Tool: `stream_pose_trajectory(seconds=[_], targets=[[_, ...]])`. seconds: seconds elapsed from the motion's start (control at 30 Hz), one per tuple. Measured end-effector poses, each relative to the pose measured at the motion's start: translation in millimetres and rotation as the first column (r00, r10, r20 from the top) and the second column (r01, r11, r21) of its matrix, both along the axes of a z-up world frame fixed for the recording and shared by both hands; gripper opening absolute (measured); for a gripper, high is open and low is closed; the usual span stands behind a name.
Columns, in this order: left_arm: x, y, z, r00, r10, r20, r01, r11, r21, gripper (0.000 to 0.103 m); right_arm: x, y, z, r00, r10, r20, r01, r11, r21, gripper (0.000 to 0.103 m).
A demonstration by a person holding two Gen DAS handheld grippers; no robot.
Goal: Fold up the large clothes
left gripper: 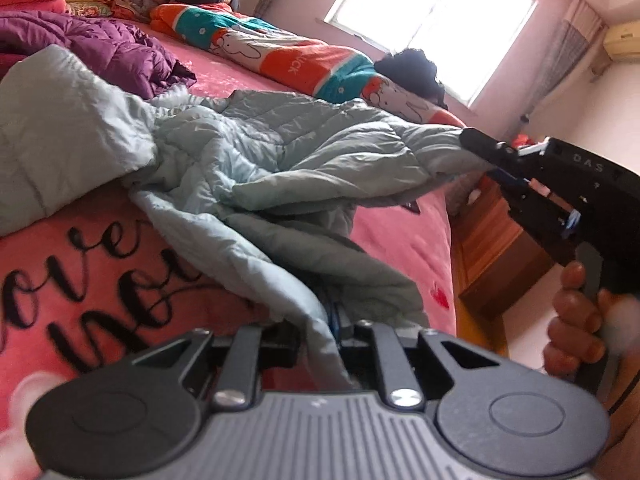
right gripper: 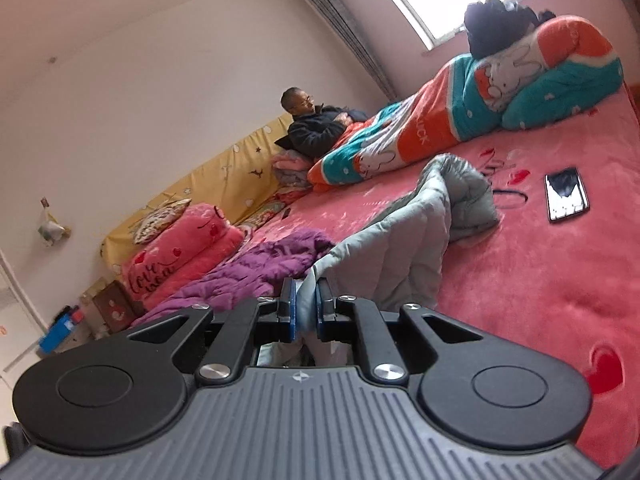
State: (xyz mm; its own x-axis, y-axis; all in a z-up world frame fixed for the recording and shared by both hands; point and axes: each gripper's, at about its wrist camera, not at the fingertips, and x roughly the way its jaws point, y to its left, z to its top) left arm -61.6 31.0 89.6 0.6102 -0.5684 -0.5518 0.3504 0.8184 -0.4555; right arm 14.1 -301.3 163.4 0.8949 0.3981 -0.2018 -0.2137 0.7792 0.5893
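In the left wrist view, a pink "love you" blanket [left gripper: 80, 272] fills nine o'clock, with a purple quilted coat [left gripper: 100, 48] bunched above it at ten o'clock. The pale grey-green padded jacket [left gripper: 248, 152] sprawls across the centre of the pink bed [left gripper: 400, 232], a strip of it running down to six o'clock into the left hand-held gripper [left gripper: 320, 344], whose jaws are pinched on that fabric. At three o'clock the right hand-held gripper [left gripper: 476, 148] shows from outside, its tip buried in the jacket's far edge, with the person's fingers [left gripper: 572, 320] wrapped round its handle at four o'clock. Only this view shows that hand, the wooden bedside cabinet [left gripper: 492, 240] beneath it and the air conditioner [left gripper: 624, 40] at two o'clock. A window [left gripper: 432, 20] glows at one o'clock.

In the right wrist view, blue boxes [right gripper: 60, 332] sit on the floor at eight o'clock, then a folded pink blanket [right gripper: 184, 248] against a yellow headboard [right gripper: 224, 176]. The purple coat [right gripper: 256, 272] lies left of centre. At six o'clock the right hand-held gripper [right gripper: 306, 312] has its blue pads pressed together on a fold of the jacket [right gripper: 420, 216], which rises away toward the bed's middle. A seated man in a dark coat [right gripper: 316, 124] is seen whole here at eleven o'clock; the left view crops his head. A rabbit-print orange and teal quilt [right gripper: 460, 120] runs to one o'clock with dark clothing [right gripper: 496, 24] on top. A phone [right gripper: 566, 194] lies on the bed at two o'clock, visible only in this view.
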Motion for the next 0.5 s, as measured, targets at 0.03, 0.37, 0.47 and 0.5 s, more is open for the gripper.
stream_pose_trajectory(seconds=[0.03,0.37,0.47,0.5], targets=[[-3,5,1,1.000,0.000,-0.004,0.000,1.000,0.007,0.012,-3,0,-1,1.000,0.010,-0.008,-0.010,1.000,0.005,0.012],[-23,51,0,0.997,0.071,-0.039,-0.070,0.997,0.016,0.011,-29,19,-14,0.993,0.044,-0.108,-0.058,0.990,-0.131,0.011],[-28,55,-2,0.995,0.088,-0.050,-0.087,0.996,0.015,0.011,-18,11,-26,0.985,0.000,-0.170,-0.018,0.994,-0.105,0.017],[-29,55,-1,0.995,0.091,-0.046,-0.090,0.996,0.019,0.012,-14,8,-31,0.981,-0.019,-0.194,0.000,0.995,-0.095,0.024]])
